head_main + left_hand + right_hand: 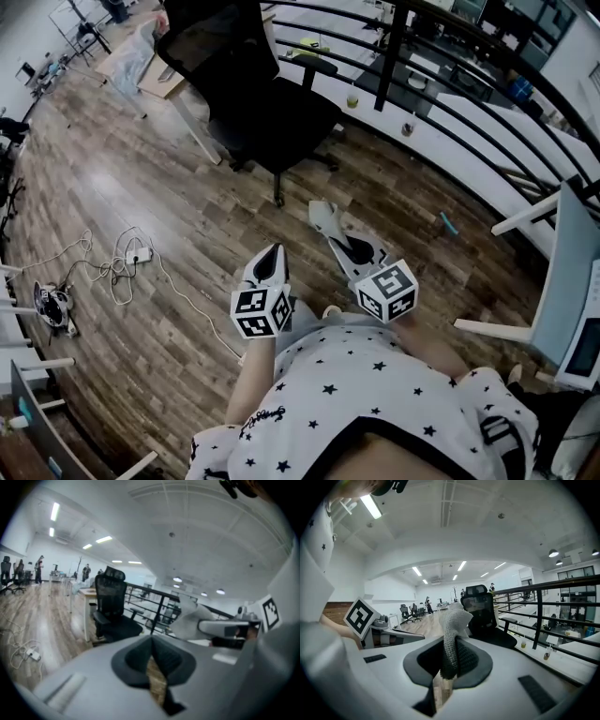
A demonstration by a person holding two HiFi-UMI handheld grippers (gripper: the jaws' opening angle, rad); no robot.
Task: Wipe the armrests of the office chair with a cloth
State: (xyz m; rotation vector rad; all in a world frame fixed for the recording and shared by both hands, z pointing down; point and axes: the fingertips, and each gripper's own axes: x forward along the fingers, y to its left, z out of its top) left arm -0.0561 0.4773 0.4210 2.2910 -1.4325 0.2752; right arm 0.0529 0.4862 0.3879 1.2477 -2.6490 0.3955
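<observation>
The cloth (452, 632), pinched thinly in the right tongs (449, 665) (left tongs (151, 643) closed, empty), could be pulled loose when rubbed against the chair (272, 112) armrests (316, 67).

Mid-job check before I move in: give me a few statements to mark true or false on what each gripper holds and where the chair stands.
1. The right gripper is shut on the cloth. True.
2. The left gripper holds a second cloth. False: its fingers are together with nothing between them.
3. The cloth is already resting on an armrest. False: both grippers are held close to the person's body, and the office chair stands apart from them, across the wood floor.
4. The office chair stands next to a black railing. True.
</observation>
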